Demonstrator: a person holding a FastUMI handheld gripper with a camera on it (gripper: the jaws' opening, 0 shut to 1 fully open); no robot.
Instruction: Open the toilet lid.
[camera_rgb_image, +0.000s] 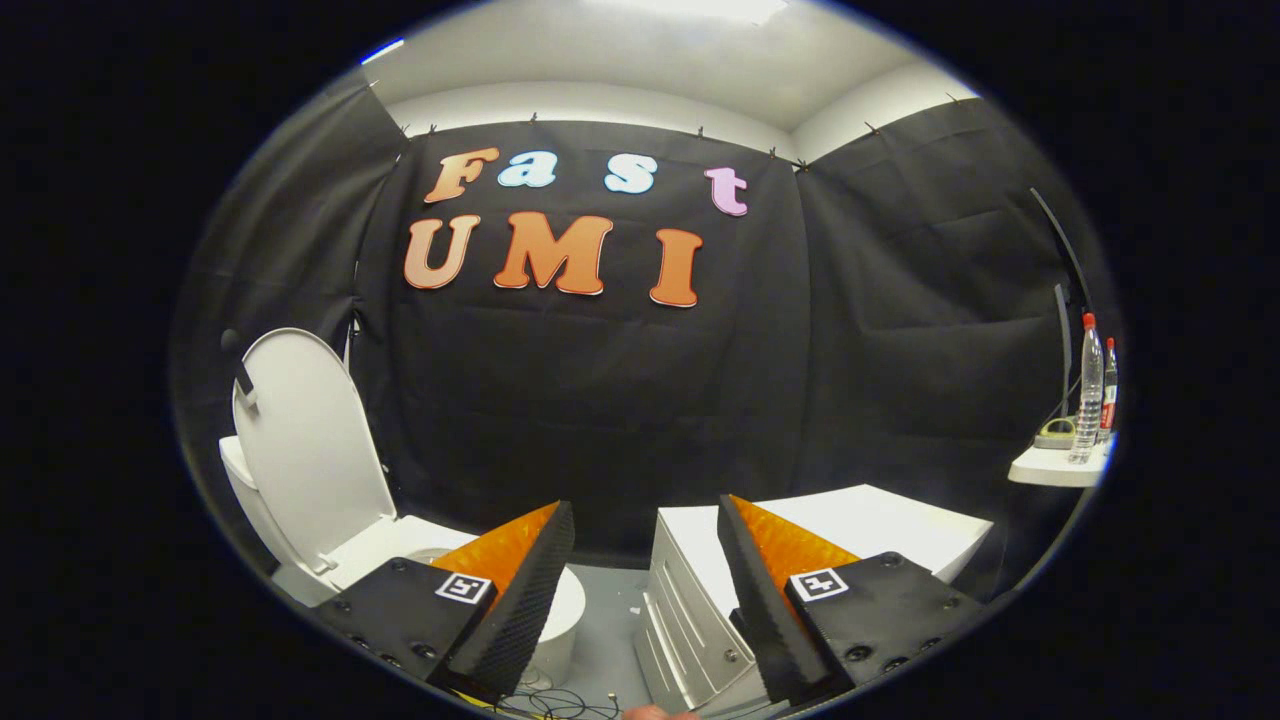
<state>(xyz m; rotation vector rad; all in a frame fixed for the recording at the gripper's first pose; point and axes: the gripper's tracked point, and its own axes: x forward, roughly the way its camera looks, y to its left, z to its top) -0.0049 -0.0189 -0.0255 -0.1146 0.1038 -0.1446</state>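
Note:
A white toilet (400, 545) stands low to the left of my fingers, against the black cloth wall. Its lid (305, 440) is raised upright, leaning back over the cistern, and the seat and bowl rim below it are uncovered. My gripper (645, 520) is open, with a wide gap between its two fingers and nothing in it. The left finger's tip overlaps the bowl's front edge in the picture; the lid is well to the left and beyond it, untouched.
A white cabinet with drawers (700, 600) stands just ahead of the right finger. A small white shelf (1055, 468) further right carries two clear bottles (1090, 390). Grey floor (610, 610) lies between toilet and cabinet, with thin black cables near the fingers.

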